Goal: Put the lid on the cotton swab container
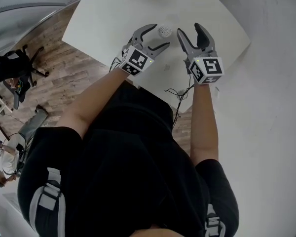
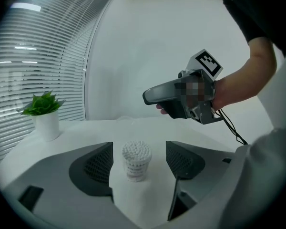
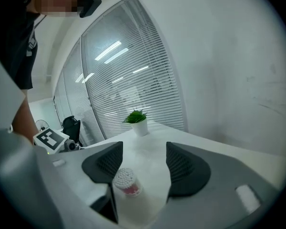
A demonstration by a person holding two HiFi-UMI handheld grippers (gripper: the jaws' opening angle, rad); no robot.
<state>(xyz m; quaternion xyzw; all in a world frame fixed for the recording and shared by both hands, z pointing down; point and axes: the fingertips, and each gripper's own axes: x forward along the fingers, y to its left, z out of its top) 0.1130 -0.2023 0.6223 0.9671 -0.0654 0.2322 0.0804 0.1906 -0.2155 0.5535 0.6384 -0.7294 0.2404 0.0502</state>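
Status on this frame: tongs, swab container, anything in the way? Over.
Left tongs open, right tongs open, both empty. Cotton swab container upright on table, uncovered; lid not in view. Nothing blocking.

Head view: container point(image 1: 164, 31) too small for any detail; table point(image 1: 113, 14) near edge hidden under arms point(image 1: 203, 122) and torso point(image 1: 133, 147); legs point(image 1: 44, 196) cut by bottom edge. Left gripper view: container label point(image 2: 135, 168) print too small to read; mosaic patch covers middle of right gripper point(image 2: 147, 97), its arm cut by right edge. Right gripper view: of left gripper point(image 1: 162, 35) only cube point(image 3: 50, 139) shows, rest hidden; container label just a red blur
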